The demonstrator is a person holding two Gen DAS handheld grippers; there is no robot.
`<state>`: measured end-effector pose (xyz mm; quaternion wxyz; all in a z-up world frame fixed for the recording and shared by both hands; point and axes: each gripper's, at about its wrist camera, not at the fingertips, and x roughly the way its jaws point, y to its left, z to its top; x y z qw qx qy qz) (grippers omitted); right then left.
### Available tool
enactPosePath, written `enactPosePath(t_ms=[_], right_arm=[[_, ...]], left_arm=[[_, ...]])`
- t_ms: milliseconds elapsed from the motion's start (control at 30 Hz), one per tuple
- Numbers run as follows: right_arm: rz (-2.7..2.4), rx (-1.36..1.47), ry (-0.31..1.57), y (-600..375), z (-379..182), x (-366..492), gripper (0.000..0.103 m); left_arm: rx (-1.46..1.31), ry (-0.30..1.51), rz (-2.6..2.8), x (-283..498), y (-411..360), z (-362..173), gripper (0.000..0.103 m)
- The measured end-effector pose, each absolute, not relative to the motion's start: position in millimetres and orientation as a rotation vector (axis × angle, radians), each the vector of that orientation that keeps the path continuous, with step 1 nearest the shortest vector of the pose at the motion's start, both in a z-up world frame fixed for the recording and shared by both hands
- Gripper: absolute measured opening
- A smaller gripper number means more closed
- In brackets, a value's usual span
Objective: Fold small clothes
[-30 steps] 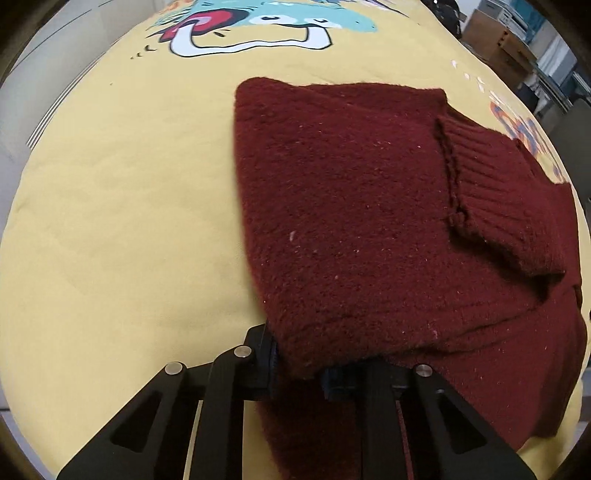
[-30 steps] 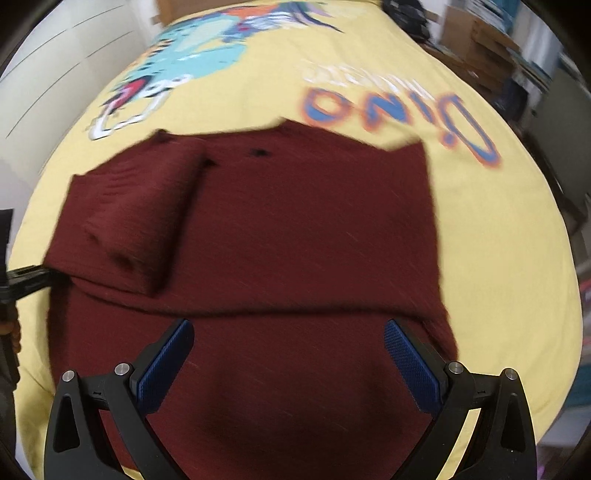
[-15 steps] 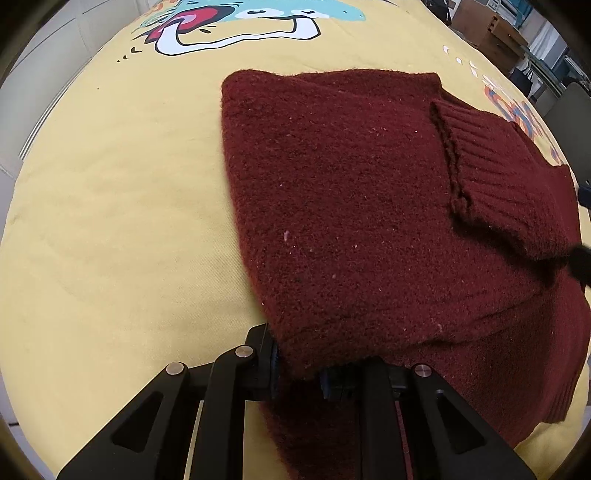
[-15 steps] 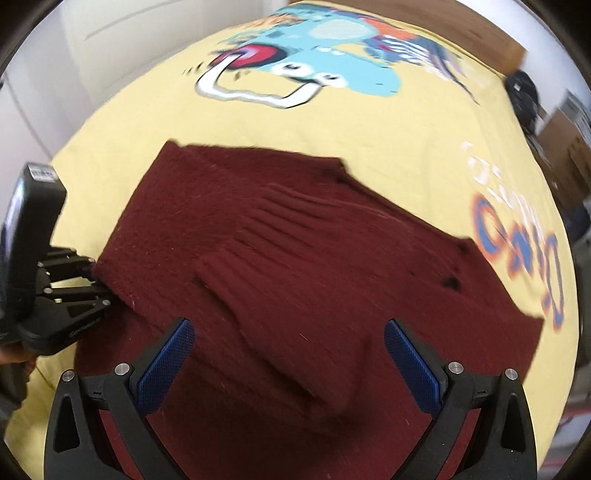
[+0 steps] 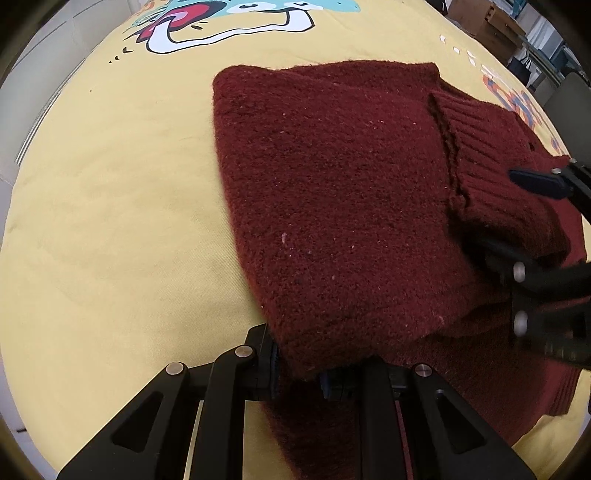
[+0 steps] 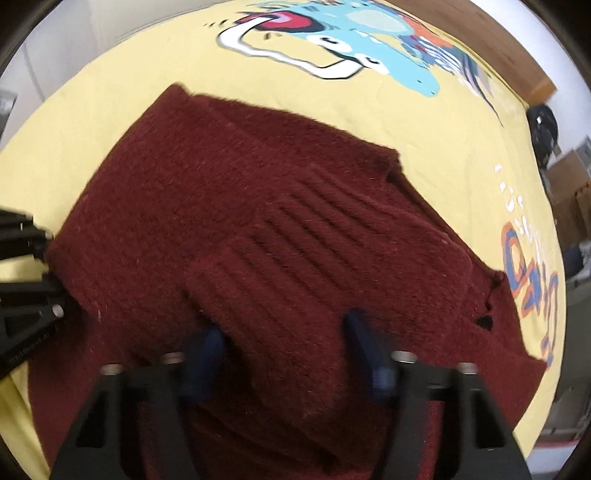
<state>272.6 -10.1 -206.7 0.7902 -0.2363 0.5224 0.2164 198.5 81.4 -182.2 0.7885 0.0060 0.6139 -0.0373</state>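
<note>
Yellow cloth printed with a blue cartoon dinosaur (image 6: pixel 236 92) covers the whole worktop, its big open-mouthed head (image 5: pixel 229 22) at the far side and orange and blue lettering (image 6: pixel 532 280) running along the right edge. Wide bare yellow lies left of the garment in the left wrist view, and a narrower strip shows beyond its right hem. Past the cloth's edges stand pale wall panels (image 5: pixel 48 48) on the left and cardboard boxes (image 5: pixel 484 14) on the far right.

Spread over the middle lies a dark red knitted fuzzy sweater (image 5: pixel 332 192), partly folded, its long axis running from the near left corner toward the far right lettering. A ribbed cuff (image 6: pixel 310 254) of one sleeve is folded over onto the body.

At the sweater's near left corner the left tool (image 5: pixel 299 373) is clamped tight on the doubled edge. Over the cuff end the right tool (image 6: pixel 284 350) has just been narrowing its jaws; the ribbed fabric bulges between its blue pads (image 6: pixel 364 347), but motion blur hides whether they press it.
</note>
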Motion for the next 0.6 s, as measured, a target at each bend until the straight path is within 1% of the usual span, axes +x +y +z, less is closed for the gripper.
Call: enactPosePath(t_ms=[33,67,167,367,467,600], right_arm=[[0.461,-0.489,1.125,-13.5,-203.5,274.3,0.032],[0.462,-0.457,1.123,-20.0,-197.7,276.4,0.021],[0.474,-0.375,1.119,-41.8,-184.1,278.8,0.017],[0.435,-0.137,1.109,-115.5,-156.8,284.2,0.015],[0.392,-0.075,1.095,-144.5,-144.5,285.3,0.014],[0.341,0.015,1.101,-184.8,-141.8,276.7,0.012]], left_arm=[[0.019,1.325,-0.079,199.4,80.3,-182.2,0.015],[0.024,1.329,-0.077,200.2,79.4,-182.2,0.015],[0.03,1.332,-0.073,201.6,78.6,-180.8,0.015],[0.033,1.328,-0.061,202.4,77.4,-180.8,0.015],[0.025,1.327,-0.055,200.4,75.0,-183.3,0.015],[0.027,1.33,-0.049,200.8,72.2,-185.0,0.015]])
